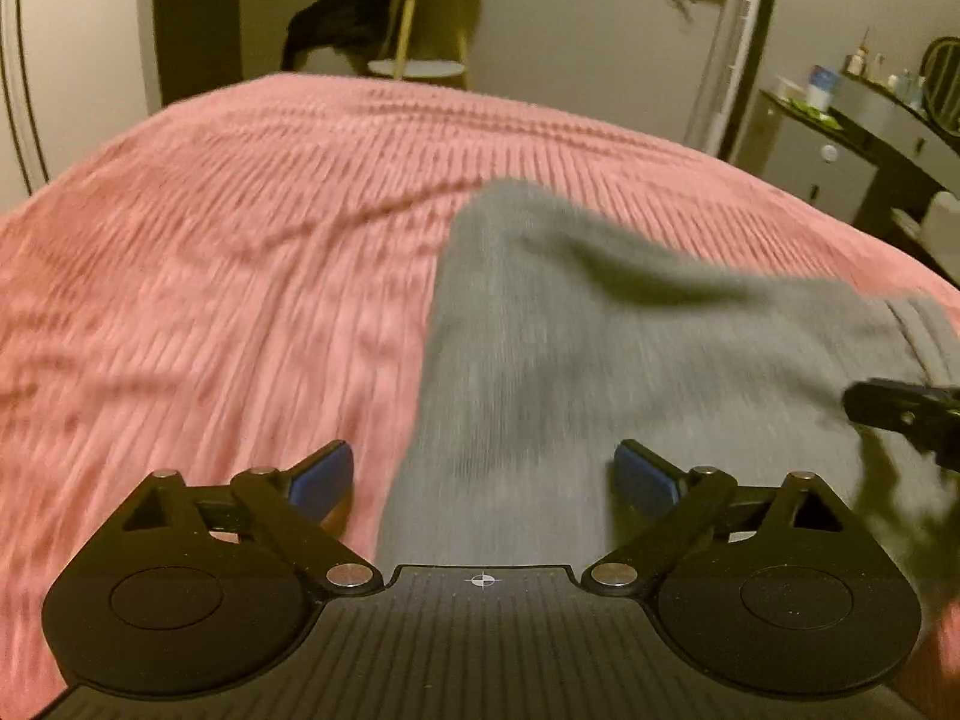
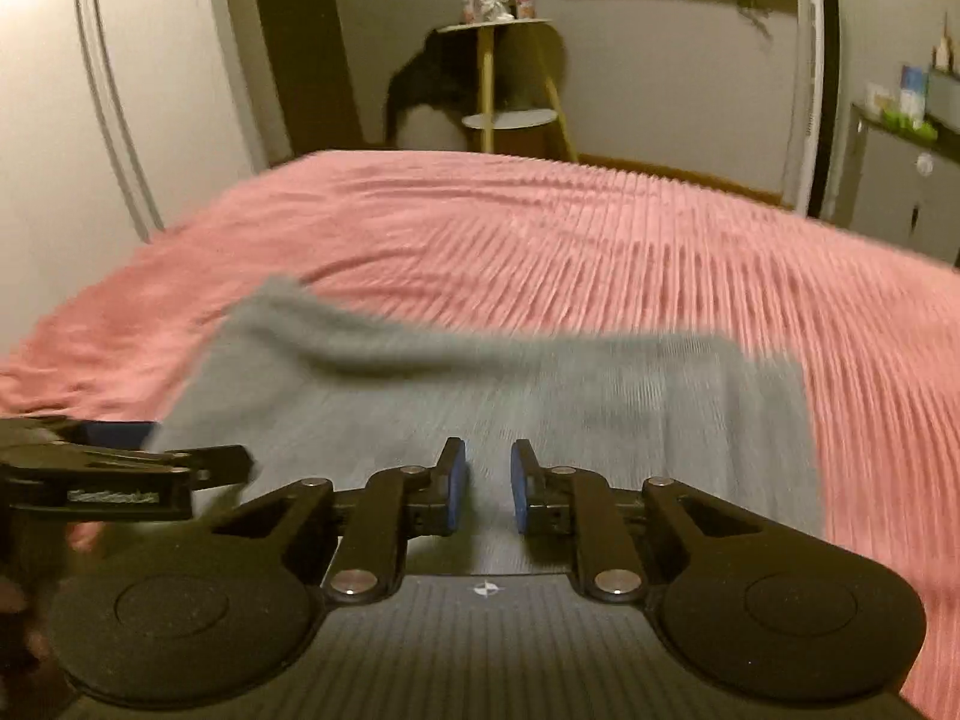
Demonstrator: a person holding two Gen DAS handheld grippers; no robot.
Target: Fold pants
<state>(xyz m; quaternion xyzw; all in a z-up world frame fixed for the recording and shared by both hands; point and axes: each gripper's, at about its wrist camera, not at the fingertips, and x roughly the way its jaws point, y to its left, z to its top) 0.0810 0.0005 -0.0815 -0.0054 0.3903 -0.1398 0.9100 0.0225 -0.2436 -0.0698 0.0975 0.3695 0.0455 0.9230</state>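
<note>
Grey pants (image 1: 600,360) lie on the pink bed (image 1: 210,270), lower right of the left view. My left gripper (image 1: 483,480) gapes wide; my right gripper (image 2: 487,492) is narrow and empty, so I risk snagging one layer and spoiling the fold.

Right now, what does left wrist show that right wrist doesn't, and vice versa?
Left wrist only: the left gripper seen from its own camera, blue fingers spread wide, the left edge of the grey pants running between them, and the ribbed waistband at far right.

Right wrist only: the right gripper seen from its own camera, fingers nearly closed with a narrow gap and no cloth visibly pinched; the pants' squared right edge.

Both: pink ribbed bedspread, pants lying on it, round side table behind, each other's gripper at the frame edge. Both frames are motion-blurred.
</note>
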